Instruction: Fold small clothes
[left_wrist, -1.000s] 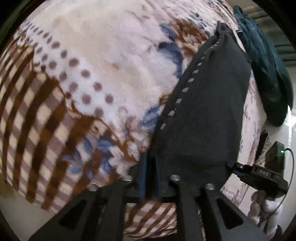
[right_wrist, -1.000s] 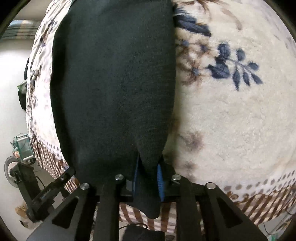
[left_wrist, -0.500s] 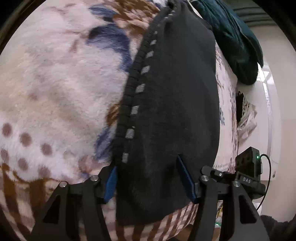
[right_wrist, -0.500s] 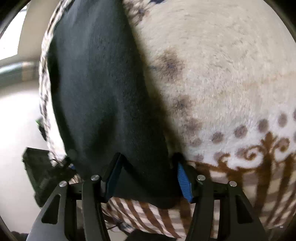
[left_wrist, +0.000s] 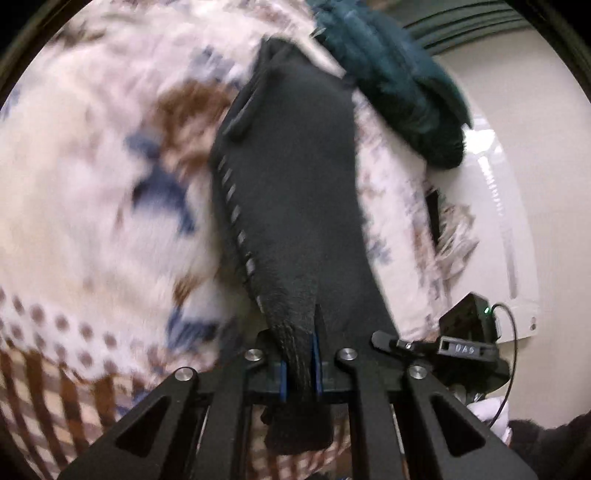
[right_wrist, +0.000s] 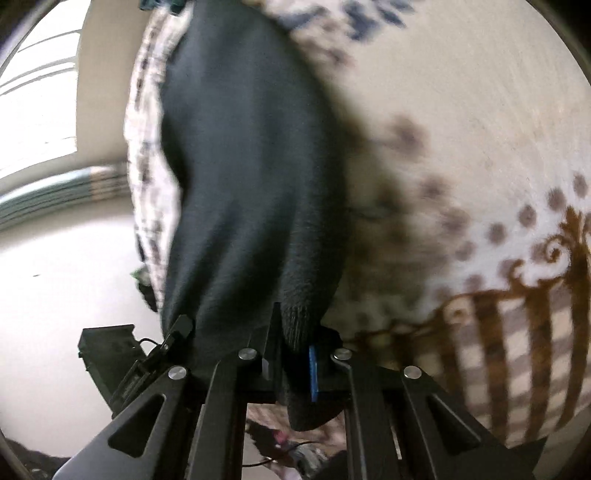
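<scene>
Black knit garment (left_wrist: 295, 192), blurry label (left_wrist: 463, 348) perhaps "DAS"

1. This looks like a room in a home, most likely a bedroom or living space.
2. A plush cream fleece blanket with brown stripes, dots and blue flowers (left_wrist: 92, 229) covers the soft work surface, as bedding would.
3. A dark teal fuzzy garment (left_wrist: 399, 85) lies bunched at the blanket's far edge.
4. A plain cream painted wall (left_wrist: 532, 155) stands beyond the blanket.
5. In the right wrist view, a bright window (right_wrist: 40, 99) lets in daylight, and a pale smooth floor (right_wrist: 66, 295) lies beside the blanket.
</scene>
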